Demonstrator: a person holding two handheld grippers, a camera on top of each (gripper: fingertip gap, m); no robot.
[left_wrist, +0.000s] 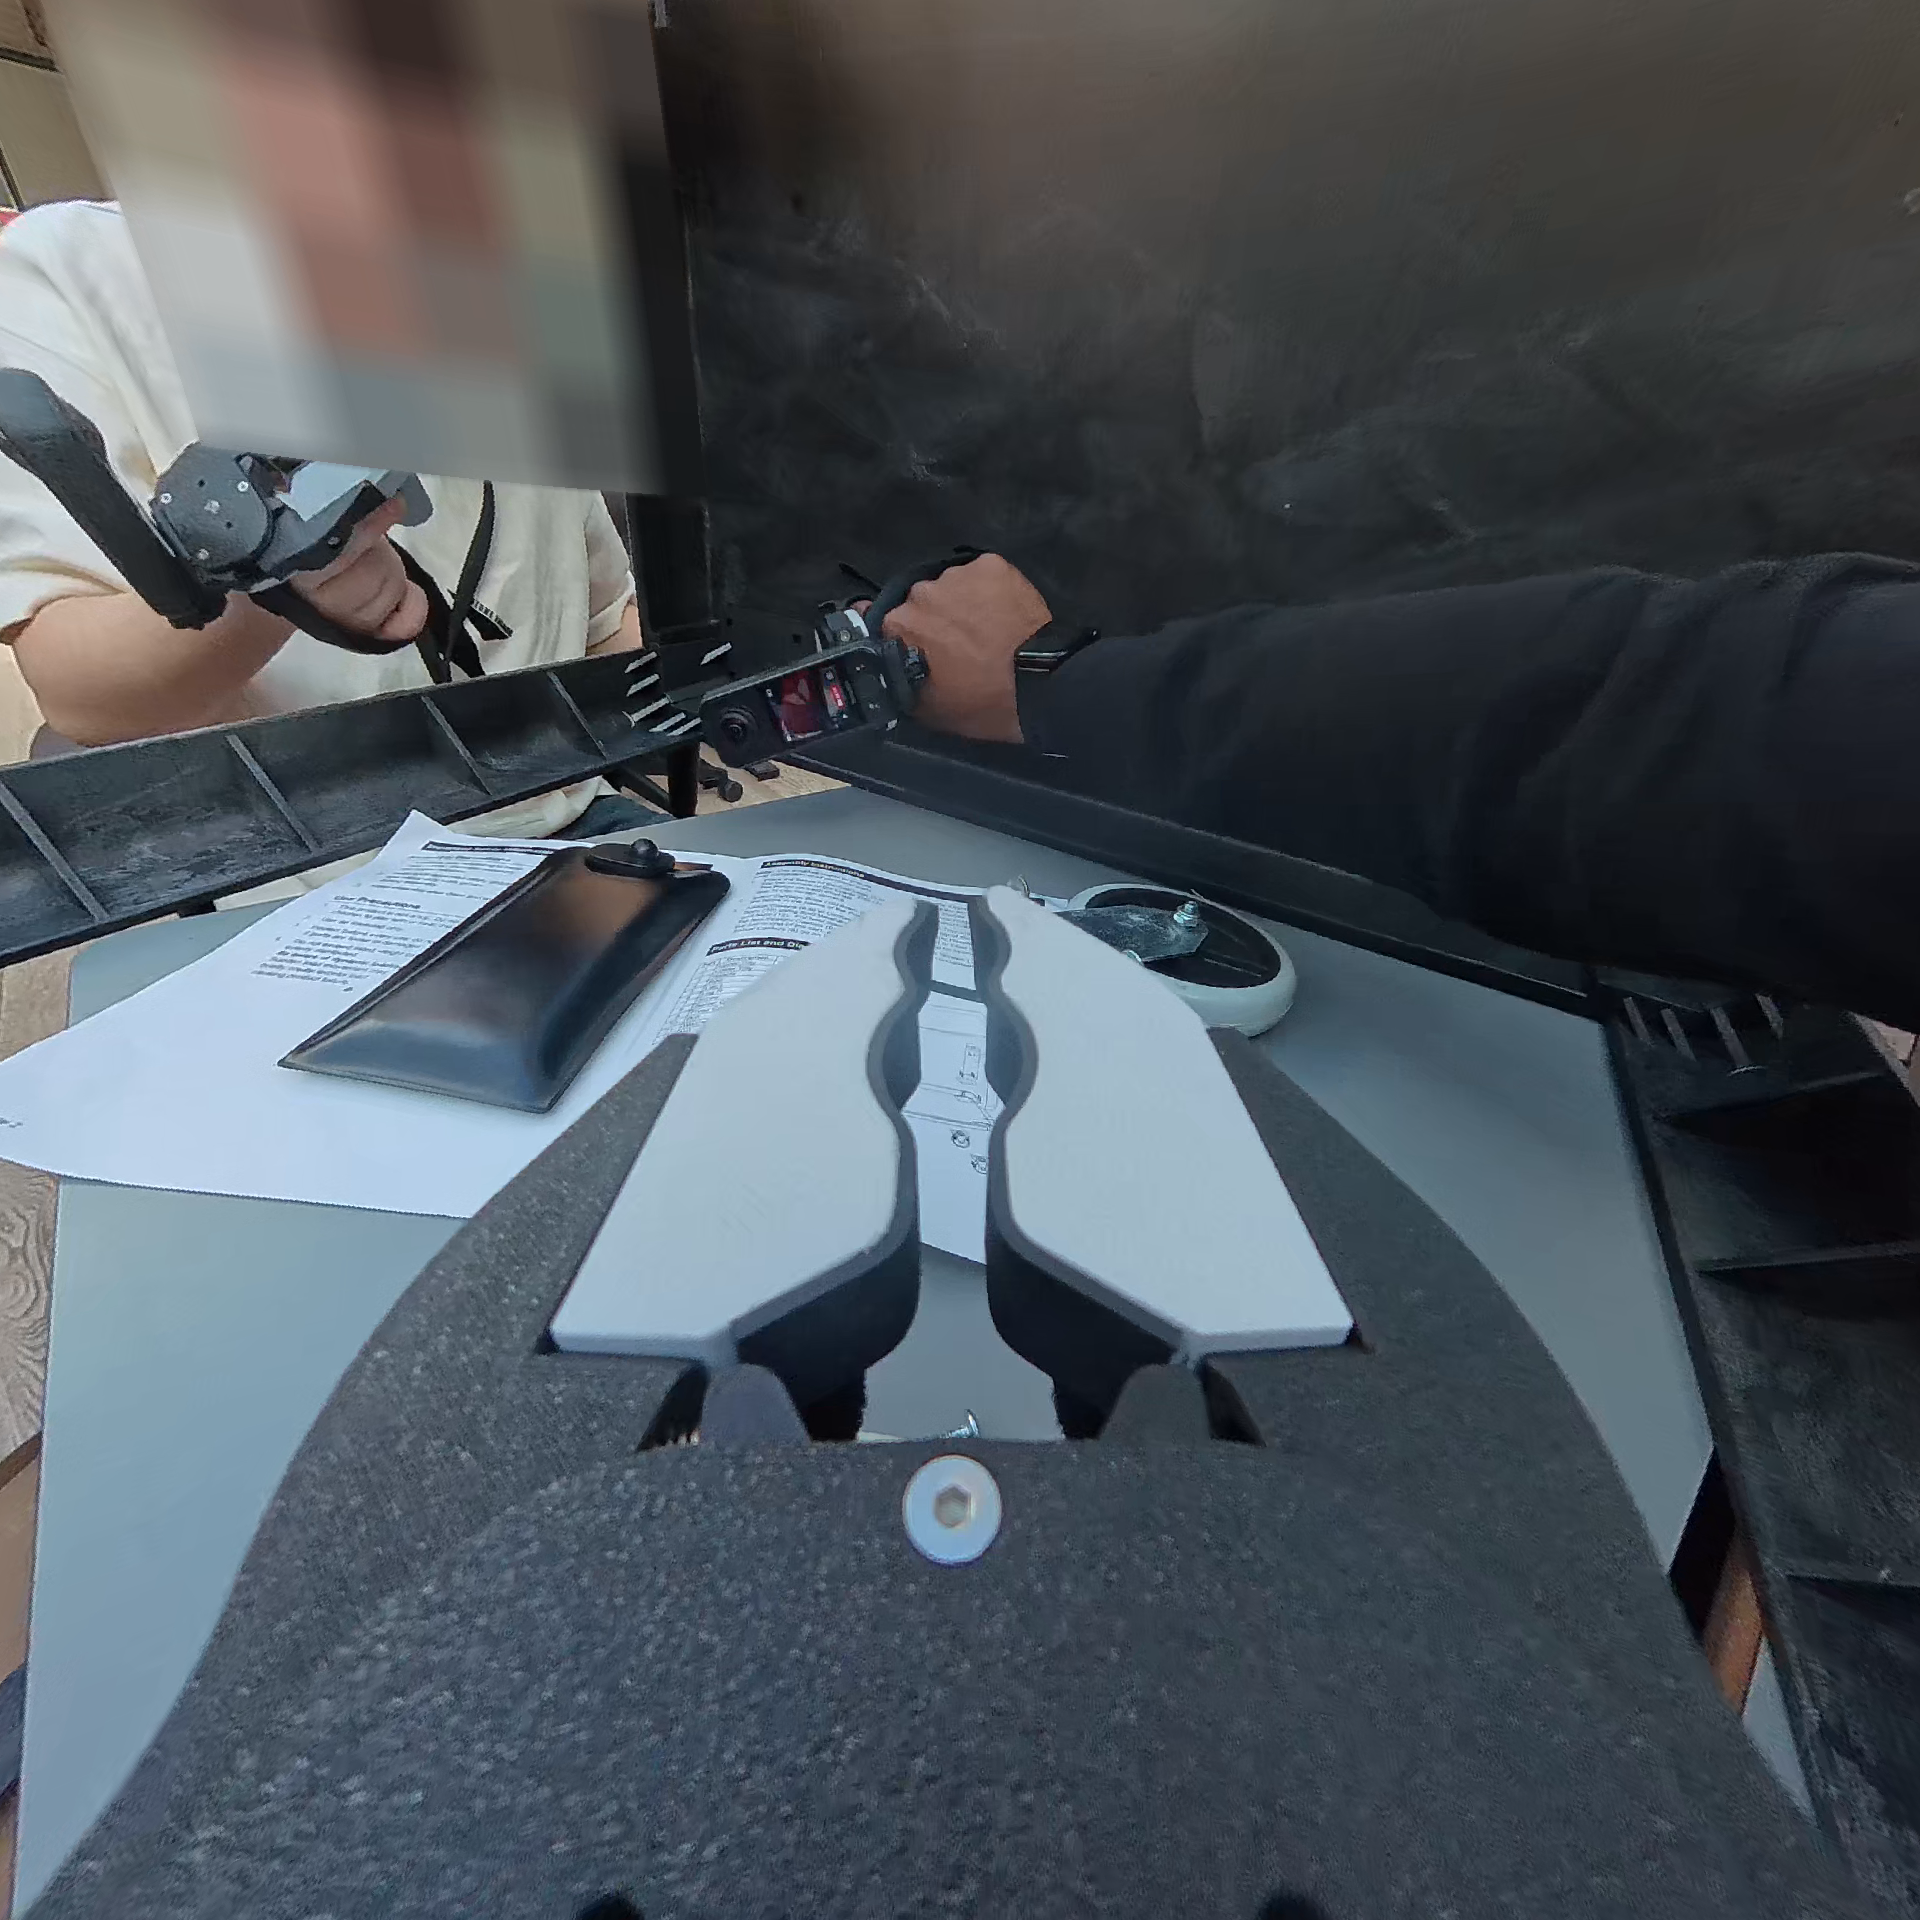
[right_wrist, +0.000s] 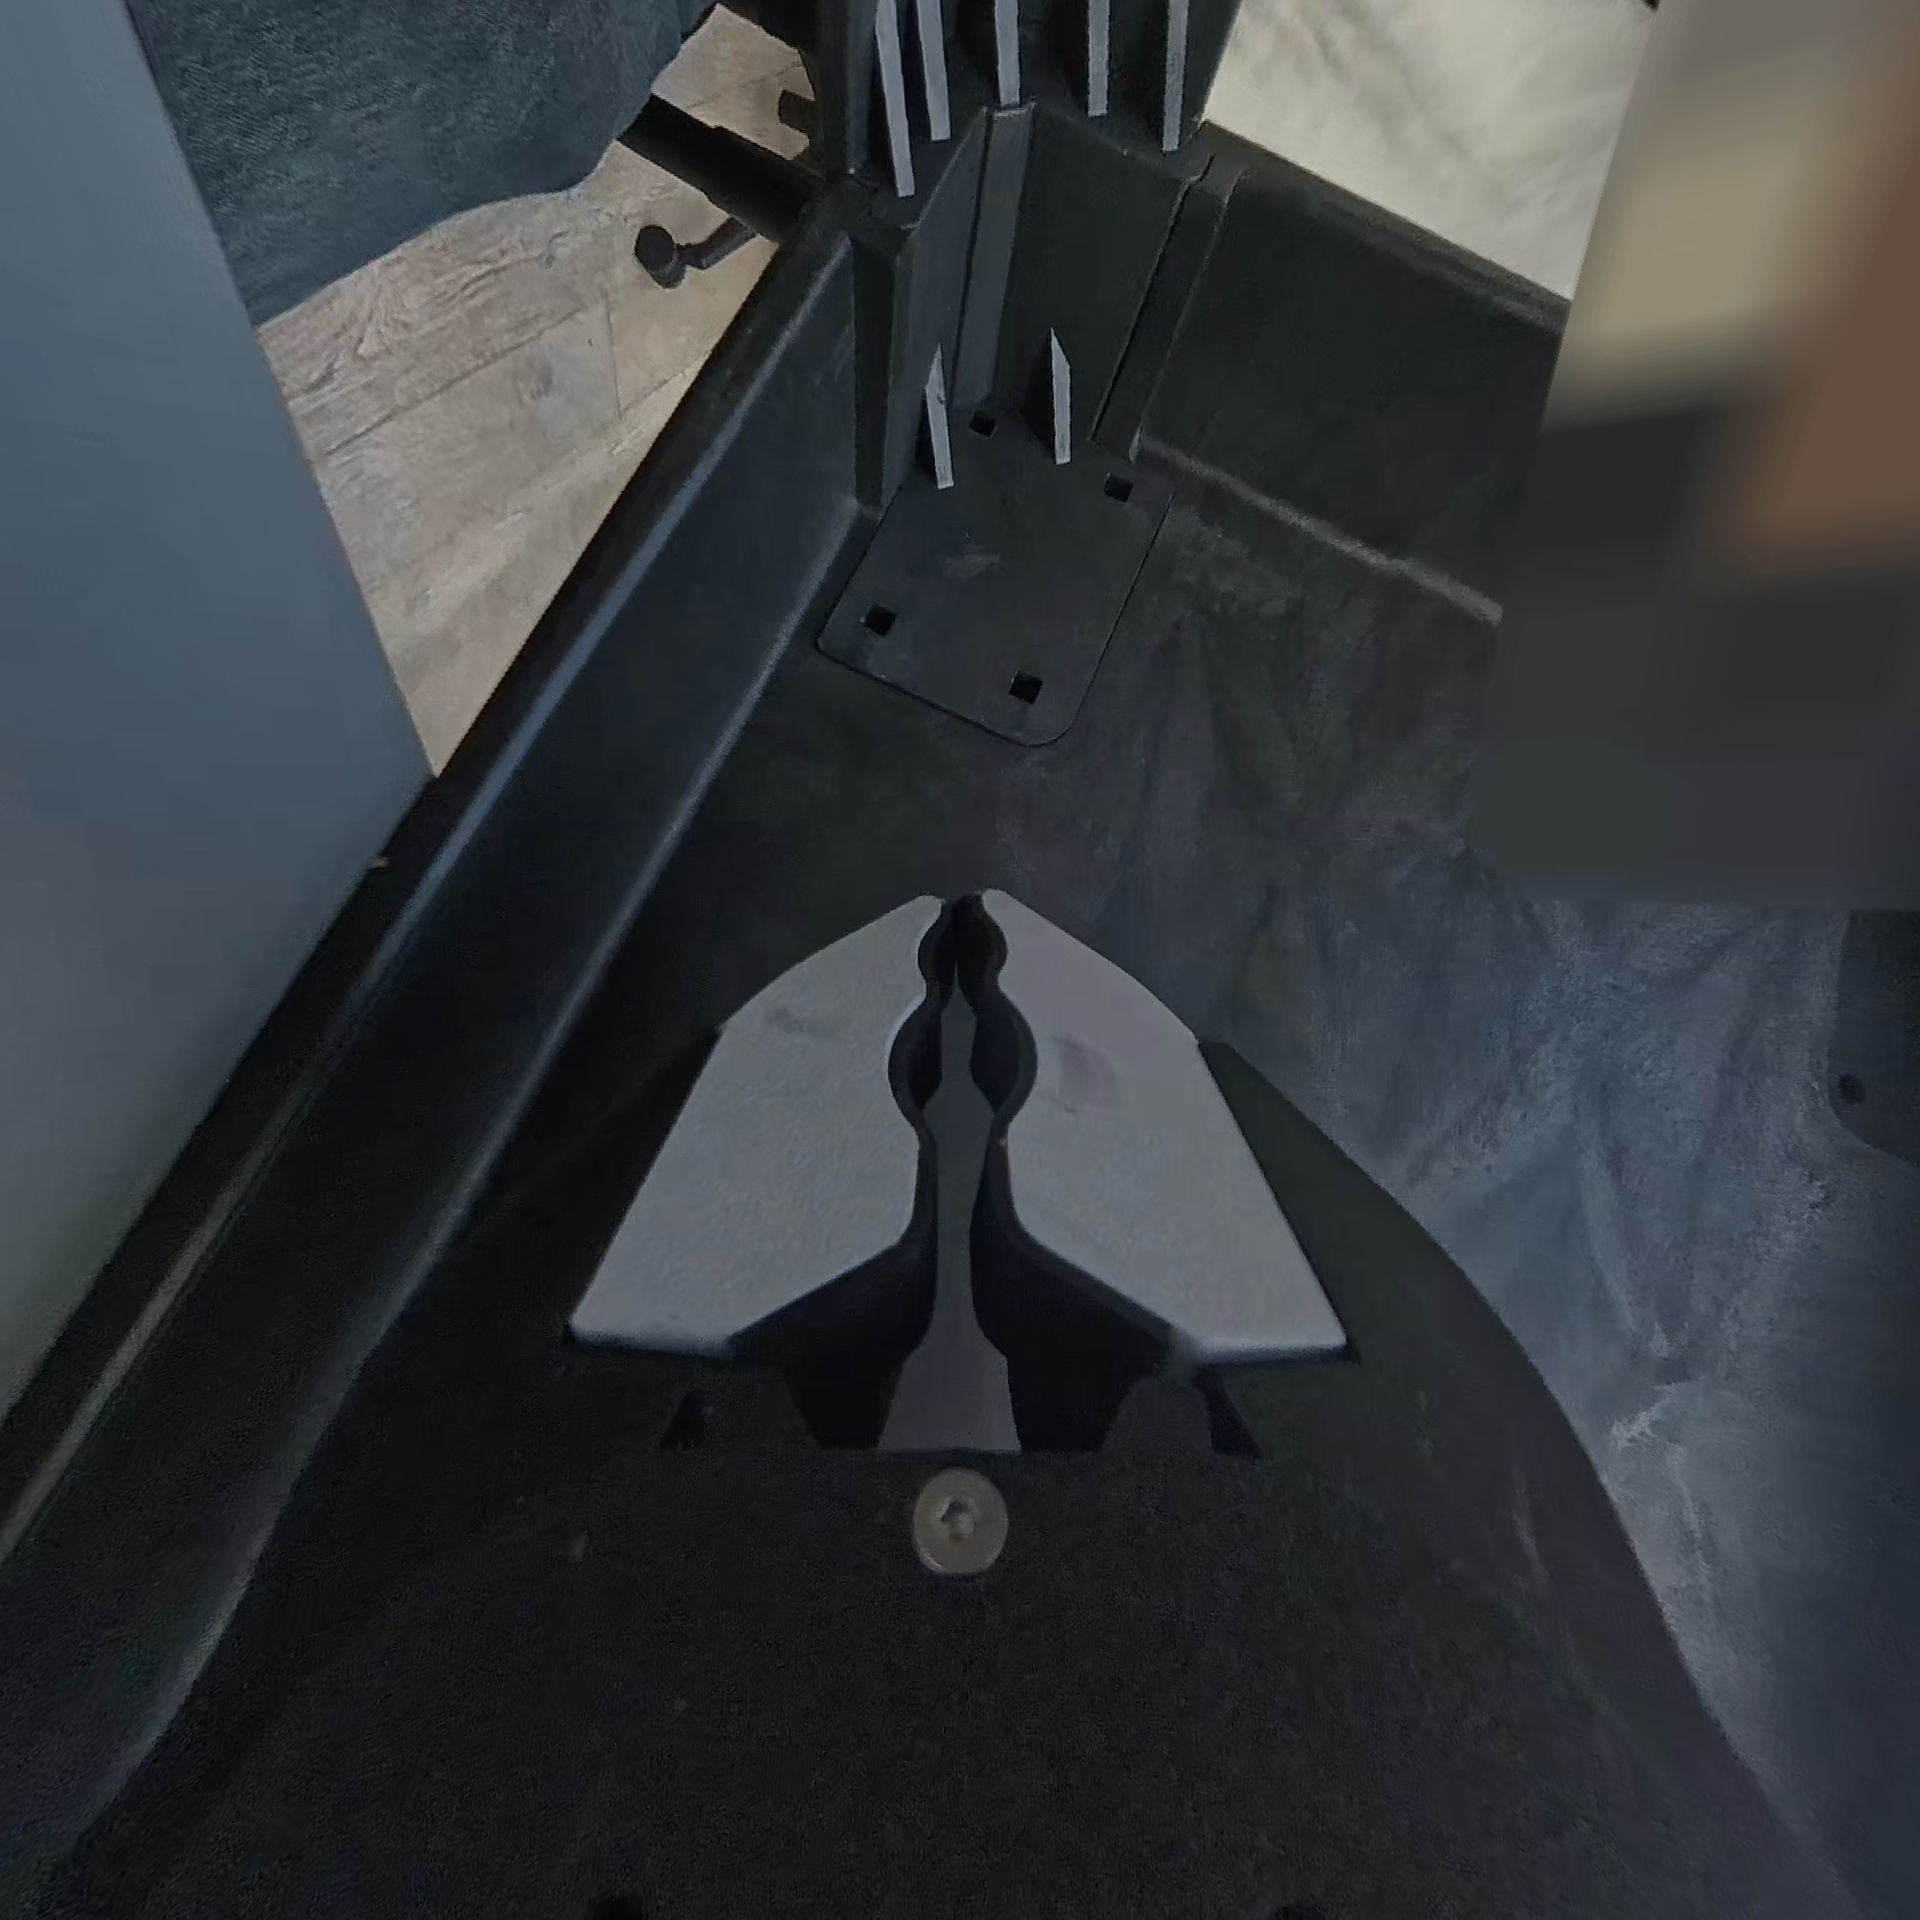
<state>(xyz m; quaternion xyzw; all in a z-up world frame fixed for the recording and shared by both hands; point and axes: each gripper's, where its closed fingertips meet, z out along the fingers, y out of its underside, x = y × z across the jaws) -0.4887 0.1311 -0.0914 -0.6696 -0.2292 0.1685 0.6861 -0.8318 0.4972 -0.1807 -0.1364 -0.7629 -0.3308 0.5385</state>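
At the left, a black pouch (left_wrist: 509, 977) lay on an instruction sheet (left_wrist: 208, 1091). The left gripper (left_wrist: 951, 914) hovered empty above it, jaws narrowly parted. Right, a caster wheel (left_wrist: 1195, 951) lay unmounted. The right gripper (right_wrist: 964, 909), pinched closed on nothing, pointed at the black panel's mounting plate (right_wrist: 987, 592).

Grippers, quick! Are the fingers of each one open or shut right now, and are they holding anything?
Left gripper: fingers slightly open, holding nothing, above the printed sheet.
Right gripper: fingers shut, holding nothing, over the black plastic panel.
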